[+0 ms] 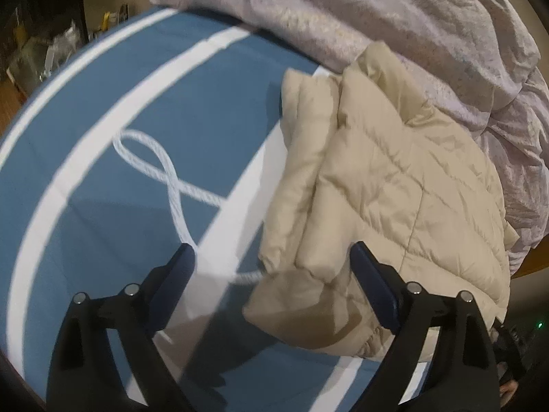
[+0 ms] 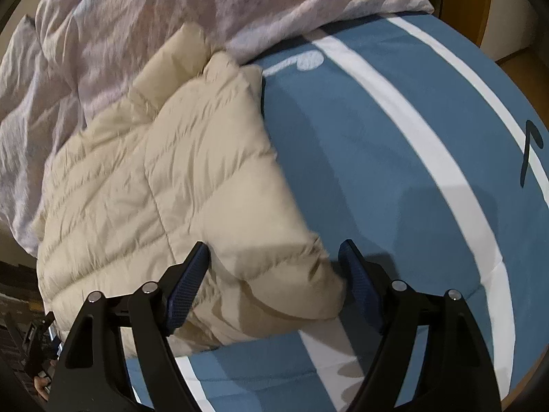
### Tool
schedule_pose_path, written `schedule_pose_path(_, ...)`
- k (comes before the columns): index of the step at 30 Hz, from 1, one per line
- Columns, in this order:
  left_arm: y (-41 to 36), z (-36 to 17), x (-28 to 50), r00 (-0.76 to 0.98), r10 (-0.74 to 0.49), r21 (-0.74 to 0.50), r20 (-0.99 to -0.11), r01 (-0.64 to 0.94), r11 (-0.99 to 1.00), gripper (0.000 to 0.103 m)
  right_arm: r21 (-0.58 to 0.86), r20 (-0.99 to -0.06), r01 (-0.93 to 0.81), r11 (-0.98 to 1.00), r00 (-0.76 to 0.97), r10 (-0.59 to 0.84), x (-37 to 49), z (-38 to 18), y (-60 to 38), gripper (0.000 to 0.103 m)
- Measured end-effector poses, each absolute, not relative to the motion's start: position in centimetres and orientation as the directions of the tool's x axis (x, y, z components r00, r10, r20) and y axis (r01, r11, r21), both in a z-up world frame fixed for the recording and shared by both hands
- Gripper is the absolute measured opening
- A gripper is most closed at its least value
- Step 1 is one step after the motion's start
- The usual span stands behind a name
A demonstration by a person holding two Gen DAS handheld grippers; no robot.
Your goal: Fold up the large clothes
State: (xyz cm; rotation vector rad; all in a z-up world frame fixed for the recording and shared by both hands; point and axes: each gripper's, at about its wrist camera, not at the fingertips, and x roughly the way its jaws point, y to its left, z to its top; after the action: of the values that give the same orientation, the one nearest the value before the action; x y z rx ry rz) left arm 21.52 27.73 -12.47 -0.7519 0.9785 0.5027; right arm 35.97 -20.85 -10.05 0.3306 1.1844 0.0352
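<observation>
Puffer jacket (image 1: 394,185) mostly folded, final tidy left.
It lies as a compact bundle on the bed (image 1: 103,206) against the rumpled duvet (image 1: 377,17); your left claw (image 1: 274,261) and right claw (image 2: 274,257) both gape over its near corners, gripping nothing.

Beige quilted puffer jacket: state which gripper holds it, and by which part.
Neither holds it. The beige quilted puffer jacket lies folded on the blue-and-white bedspread; left gripper and right gripper are open around its near corners.
</observation>
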Motion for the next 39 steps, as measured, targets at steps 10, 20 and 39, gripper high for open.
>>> schedule_pose_path(10, 26.1, -12.3, 22.3, 0.473, 0.069, -0.322, -0.879, -0.693, 0.645, 0.078, 0.3, -0.905, 0.193, 0.934, 0.367, 0.214, 35.5, -10.6, -20.8, 0.069)
schedule_pose_path(20, 25.6, -12.2, 22.0, 0.499, 0.035, -0.376, -0.866, -0.695, 0.612, 0.054, 0.354, -0.885, 0.198, 0.914, 0.388, 0.258, 34.3, -10.6, -21.2, 0.045)
schedule_pose_path(39, 26.1, -9.6, 19.4, 0.558, 0.05, -0.435, -0.828, -0.697, 0.57, 0.015, 0.471, -0.83, 0.152, 0.869, 0.41, 0.378, 32.3, -8.7, -21.5, 0.016)
